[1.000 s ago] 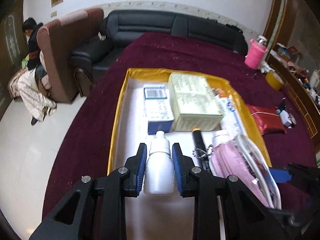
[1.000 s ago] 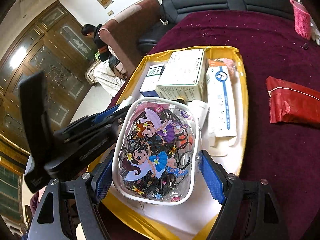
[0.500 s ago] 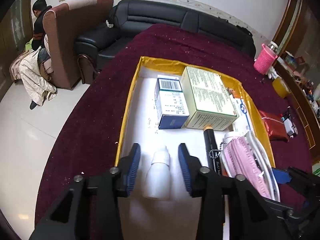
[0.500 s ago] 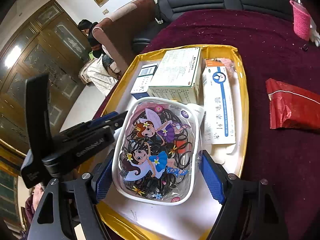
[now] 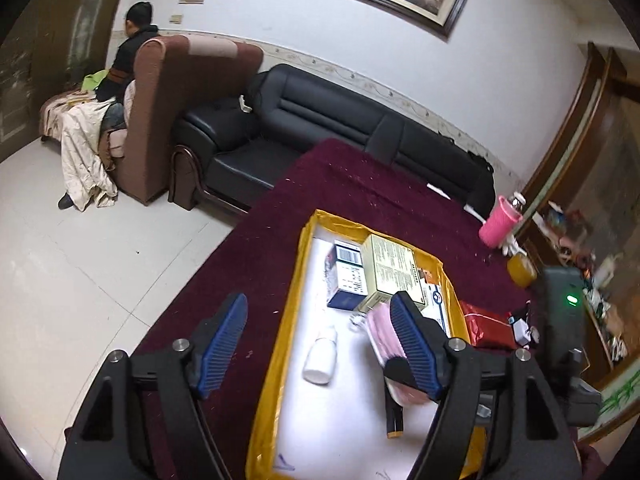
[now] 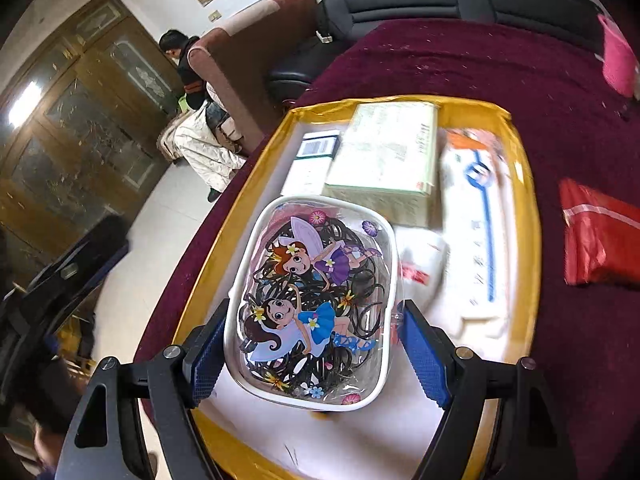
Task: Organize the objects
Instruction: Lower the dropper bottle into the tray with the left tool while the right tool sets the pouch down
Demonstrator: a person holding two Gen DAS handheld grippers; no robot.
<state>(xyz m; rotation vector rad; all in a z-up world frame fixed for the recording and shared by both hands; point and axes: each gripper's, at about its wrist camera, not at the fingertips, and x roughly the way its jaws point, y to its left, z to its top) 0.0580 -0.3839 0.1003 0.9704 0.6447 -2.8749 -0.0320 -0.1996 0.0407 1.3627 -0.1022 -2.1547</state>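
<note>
From the left wrist we see our left gripper, its jaws just opened wide and holding nothing; the white bottle lies in the yellow tray. From the right wrist, our right gripper clasps the clear pouch over that tray.

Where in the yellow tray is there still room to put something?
The tray has a bare white strip along its left wall, from the small white bottle to the blue box. The far end and right side are crowded with boxes and the pink pouch.
</note>
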